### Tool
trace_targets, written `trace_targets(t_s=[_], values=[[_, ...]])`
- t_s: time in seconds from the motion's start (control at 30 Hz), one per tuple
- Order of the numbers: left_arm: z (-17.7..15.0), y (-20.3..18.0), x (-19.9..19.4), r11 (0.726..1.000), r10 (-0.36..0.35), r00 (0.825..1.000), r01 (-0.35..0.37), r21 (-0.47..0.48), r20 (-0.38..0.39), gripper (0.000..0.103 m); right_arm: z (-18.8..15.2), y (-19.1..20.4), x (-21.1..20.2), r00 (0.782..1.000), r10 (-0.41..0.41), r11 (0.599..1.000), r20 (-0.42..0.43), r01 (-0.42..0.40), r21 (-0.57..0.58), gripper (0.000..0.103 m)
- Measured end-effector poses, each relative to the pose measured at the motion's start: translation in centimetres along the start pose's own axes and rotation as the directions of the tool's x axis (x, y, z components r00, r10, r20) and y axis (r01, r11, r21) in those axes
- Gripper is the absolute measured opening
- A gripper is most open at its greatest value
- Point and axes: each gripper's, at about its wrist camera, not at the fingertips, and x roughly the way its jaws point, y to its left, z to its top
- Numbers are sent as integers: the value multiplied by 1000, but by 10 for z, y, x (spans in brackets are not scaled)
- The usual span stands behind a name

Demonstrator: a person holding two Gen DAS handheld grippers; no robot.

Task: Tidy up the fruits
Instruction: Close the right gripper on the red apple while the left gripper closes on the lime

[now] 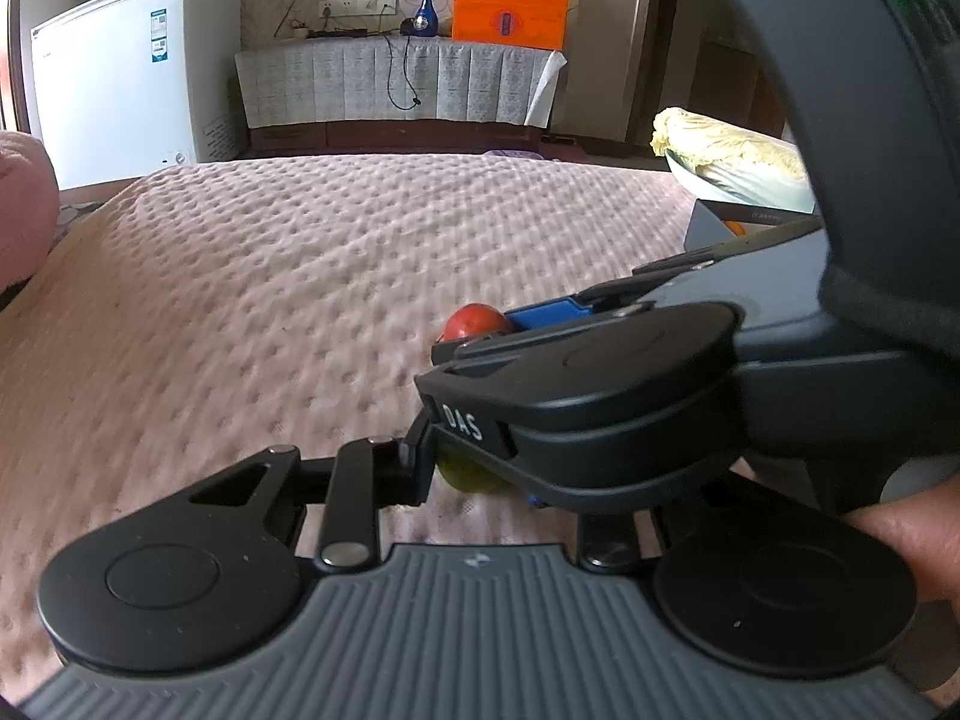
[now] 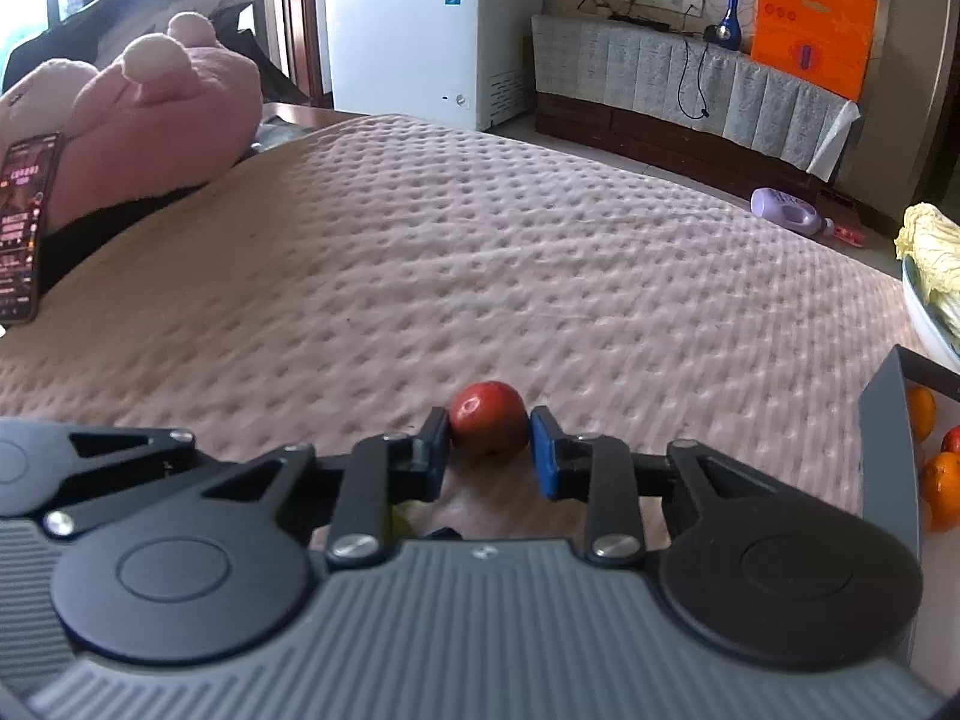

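Note:
A small red fruit (image 2: 489, 419) lies on the pink quilted bedspread (image 2: 480, 252). My right gripper (image 2: 489, 450) has its two pads on either side of the fruit and touching it. In the left wrist view the same red fruit (image 1: 474, 323) shows past the right gripper's body (image 1: 600, 396), which crosses over my left gripper. A green fruit (image 1: 471, 475) sits by my left gripper's left finger (image 1: 414, 468); its right finger is hidden, so its state is unclear. A grey box (image 2: 894, 450) at the right holds oranges (image 2: 939, 486).
A white bowl of cabbage (image 2: 930, 264) stands beside the box. A pink plush toy (image 2: 150, 108) and a phone (image 2: 21, 228) lie at the bed's left. A white freezer (image 2: 420, 24), a low cabinet (image 2: 690, 90) and a purple bottle (image 2: 786, 210) on the floor lie beyond the bed.

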Motion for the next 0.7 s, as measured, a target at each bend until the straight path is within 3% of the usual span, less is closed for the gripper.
trace_targets(t_s=[0.7], values=[[-1, -6, 2, 999, 38, 999, -38, 17, -1, 34, -11, -21, -49, 999, -9, 999, 52, 7, 44, 32]])
